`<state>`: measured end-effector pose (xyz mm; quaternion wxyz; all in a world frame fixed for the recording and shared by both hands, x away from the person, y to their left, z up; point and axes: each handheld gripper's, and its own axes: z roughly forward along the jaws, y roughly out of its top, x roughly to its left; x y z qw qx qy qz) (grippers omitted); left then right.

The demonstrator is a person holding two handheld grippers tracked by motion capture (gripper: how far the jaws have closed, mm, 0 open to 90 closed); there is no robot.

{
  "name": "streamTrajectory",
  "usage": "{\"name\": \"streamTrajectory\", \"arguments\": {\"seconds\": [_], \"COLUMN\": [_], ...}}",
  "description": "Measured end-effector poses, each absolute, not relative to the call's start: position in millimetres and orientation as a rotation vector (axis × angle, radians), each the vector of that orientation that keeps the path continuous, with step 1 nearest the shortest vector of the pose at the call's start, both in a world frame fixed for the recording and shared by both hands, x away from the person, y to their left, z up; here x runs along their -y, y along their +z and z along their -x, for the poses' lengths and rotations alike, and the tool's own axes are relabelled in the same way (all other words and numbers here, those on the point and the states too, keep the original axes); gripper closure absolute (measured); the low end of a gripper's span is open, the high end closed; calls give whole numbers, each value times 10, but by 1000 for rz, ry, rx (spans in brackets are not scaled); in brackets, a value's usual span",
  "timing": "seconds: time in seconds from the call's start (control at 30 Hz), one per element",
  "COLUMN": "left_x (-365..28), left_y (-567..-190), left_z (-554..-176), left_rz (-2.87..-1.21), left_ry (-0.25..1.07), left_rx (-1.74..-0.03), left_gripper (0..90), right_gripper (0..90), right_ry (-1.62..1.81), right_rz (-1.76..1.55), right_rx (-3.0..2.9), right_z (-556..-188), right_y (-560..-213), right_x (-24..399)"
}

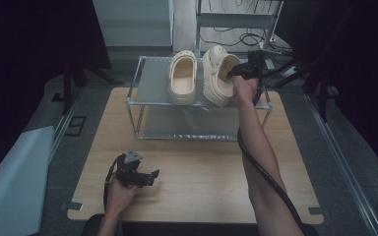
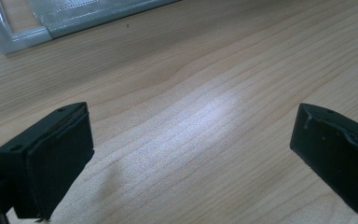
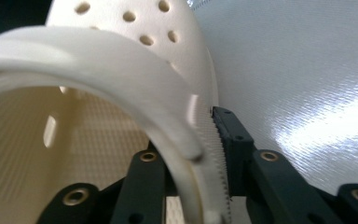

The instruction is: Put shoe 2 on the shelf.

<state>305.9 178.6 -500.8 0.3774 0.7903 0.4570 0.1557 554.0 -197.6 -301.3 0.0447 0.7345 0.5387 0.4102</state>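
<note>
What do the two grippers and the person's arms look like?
Both grippers are black. The left gripper has a grey three-cornered plate on top and blocky, flat-faced fingers. The right gripper has linkage arms with brass-coloured rivets and a ridged pad. A thick black cable trails along the right forearm. Both forearms are bare, without sleeves.

A lab-like recording space: black curtains (image 1: 39, 34), cables (image 1: 246, 37), taped wooden table (image 1: 192, 167).

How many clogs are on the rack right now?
2, both on the rack's top shelf: the left clog sits flat; the right clog is tilted on its side, with the right gripper on its sidewall.
</note>
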Motion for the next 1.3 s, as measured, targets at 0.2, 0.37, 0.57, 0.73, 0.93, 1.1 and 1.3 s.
{"name": "streamTrajectory", "arguments": {"seconds": [0.2, 0.37, 0.57, 0.73, 0.93, 1.1, 1.3], "left_x": [-1767, -1761, -1767, -1755, -1752, -1752, -1766], "left_y": [-5017, -5019, -5016, -5019, -5022, -5023, -5027], "left_z": [-3060, -3063, -3064, -3064, -3069, -3064, -3070], "left_rz": [-2023, -2029, -2028, -2029, -2029, -2029, -2019], "left_ry": [390, 389, 387, 386, 379, 375, 368], "left_rx": [-1165, -1162, -1158, -1159, -1158, -1155, -1161], "left_gripper": [0, 0, 0, 0, 0, 0, 0], "right_gripper": [613, 494, 446, 401, 306, 254, 210], "right_ry": [1261, 1248, 1210, 1199, 1305, 1379, 1478], "right_rz": [-2249, -2239, -2167, -2099, -2119, -2041, -1979], "right_rx": [-1589, -1590, -1604, -1652, -1765, -1822, -1881], "right_z": [-5589, -5634, -5664, -5670, -5655, -5587, -5513], "right_y": [-3023, -3035, -3062, -3067, -3099, -3092, -3054], "right_x": [1878, 1774, 1652, 1621, 1734, 1824, 1962]}}
